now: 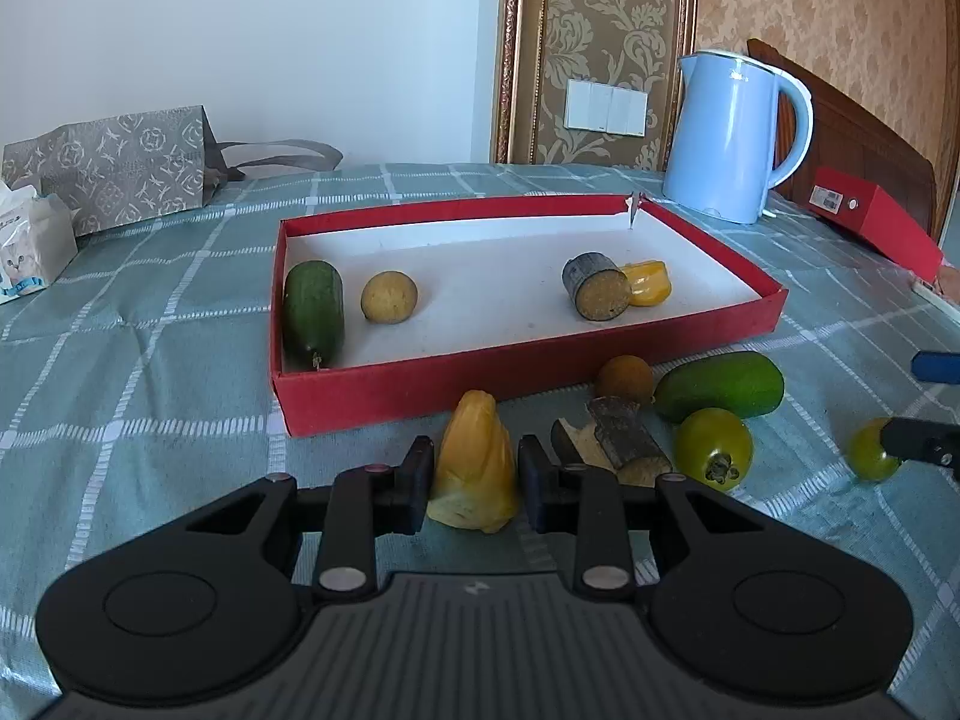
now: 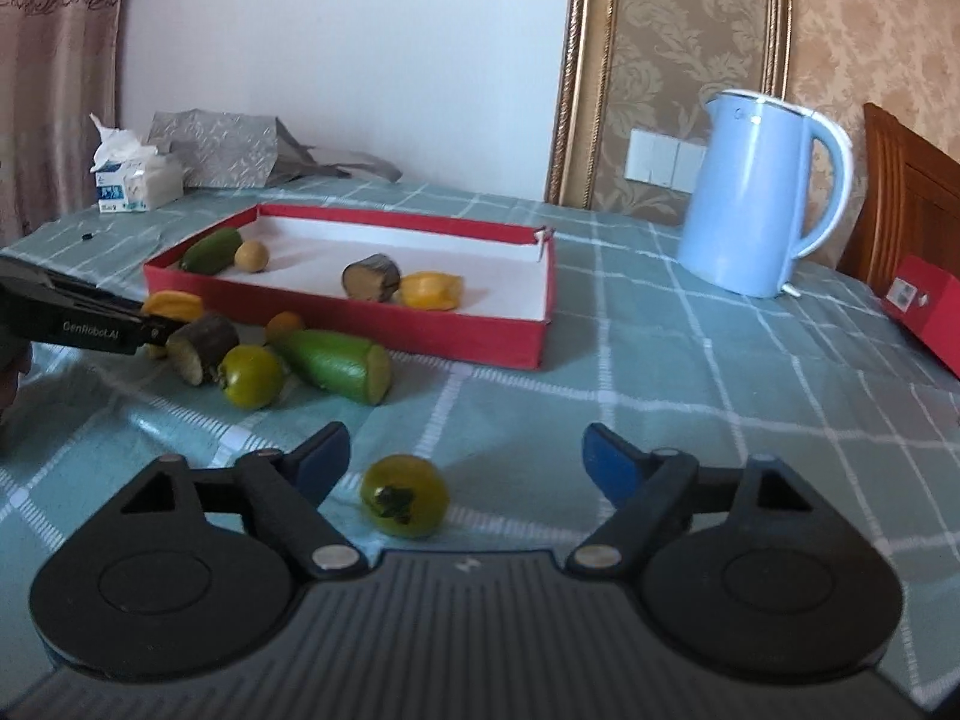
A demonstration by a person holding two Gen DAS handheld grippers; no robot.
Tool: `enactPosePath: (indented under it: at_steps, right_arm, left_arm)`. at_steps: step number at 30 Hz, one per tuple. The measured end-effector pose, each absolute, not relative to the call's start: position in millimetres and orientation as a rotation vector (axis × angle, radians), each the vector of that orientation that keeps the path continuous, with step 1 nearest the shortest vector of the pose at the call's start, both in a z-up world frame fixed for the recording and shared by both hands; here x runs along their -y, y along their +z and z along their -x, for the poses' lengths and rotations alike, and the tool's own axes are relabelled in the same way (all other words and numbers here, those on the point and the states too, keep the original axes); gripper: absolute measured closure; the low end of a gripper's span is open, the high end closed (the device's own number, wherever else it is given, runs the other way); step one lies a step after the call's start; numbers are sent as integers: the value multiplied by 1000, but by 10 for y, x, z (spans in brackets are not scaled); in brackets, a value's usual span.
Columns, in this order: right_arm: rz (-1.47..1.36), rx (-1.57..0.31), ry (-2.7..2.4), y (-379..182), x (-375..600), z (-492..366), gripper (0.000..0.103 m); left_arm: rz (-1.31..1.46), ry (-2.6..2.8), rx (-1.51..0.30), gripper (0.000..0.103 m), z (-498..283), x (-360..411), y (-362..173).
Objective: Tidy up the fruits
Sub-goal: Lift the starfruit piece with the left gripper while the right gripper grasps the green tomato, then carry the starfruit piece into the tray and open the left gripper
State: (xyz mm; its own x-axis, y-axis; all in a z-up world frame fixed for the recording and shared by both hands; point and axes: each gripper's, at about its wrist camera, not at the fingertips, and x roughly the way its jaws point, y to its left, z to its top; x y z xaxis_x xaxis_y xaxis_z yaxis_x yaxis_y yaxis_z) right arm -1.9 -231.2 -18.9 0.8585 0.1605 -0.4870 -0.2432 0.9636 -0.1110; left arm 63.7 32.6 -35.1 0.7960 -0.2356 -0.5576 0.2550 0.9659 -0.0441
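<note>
Nearest your left gripper (image 1: 474, 483), between its narrowed fingers: one yellow pointed fruit (image 1: 475, 468), resting on the table (image 1: 150, 372); the pads sit at its flanks, though whether they actually press it is unclear, so count it as bracketed, likely ready to lift.

Nearest your right gripper (image 2: 465, 468), spread wide and holding nothing: one green tomato (image 2: 405, 504), on the cloth between the blue fingers, seemingly lined up for a grasp.

Just beyond, loose on the table in a cluster: second green tomato (image 1: 714, 449), dark-skinned cut piece (image 1: 627, 441), small orange-brown round fruit (image 1: 624, 378), green cucumber-like piece (image 1: 720, 385). All await sorting, by my reading.

Further, red tray (image 1: 420, 387), already holding four items: green cucumber-like fruit (image 1: 313, 313) with yellow round fruit (image 1: 389, 297) at the left end, dark cut cylinder (image 1: 597, 287) touching yellow piece (image 1: 647, 283) toward the right, apparently grouped in pairs.

Farthest: blue kettle (image 1: 729, 138), patterned bag (image 1: 114, 165), tissue pack (image 1: 27, 252), red box (image 1: 876, 222).
</note>
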Motion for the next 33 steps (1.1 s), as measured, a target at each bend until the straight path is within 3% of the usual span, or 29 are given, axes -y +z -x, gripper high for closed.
enactPosePath:
  at_steps: [5, 7, 12, 33]
  right_arm:
    - [168, -568, 243, -285, 2258, -92, 57]
    - [154, -596, 266, -318, 2245, -120, 66]
    - [141, -599, 269, -360, 2239, -129, 71]
    - [54, -558, 117, -271, 2228, -695, 71]
  left_arm:
    - [-36, -263, -595, 74, -636, -325, -350]
    - [-38, -263, -595, 74, -634, -326, -350]
    - [-38, -263, -595, 74, -635, -322, -351]
    - [-28, -259, -596, 74, -641, -323, -357]
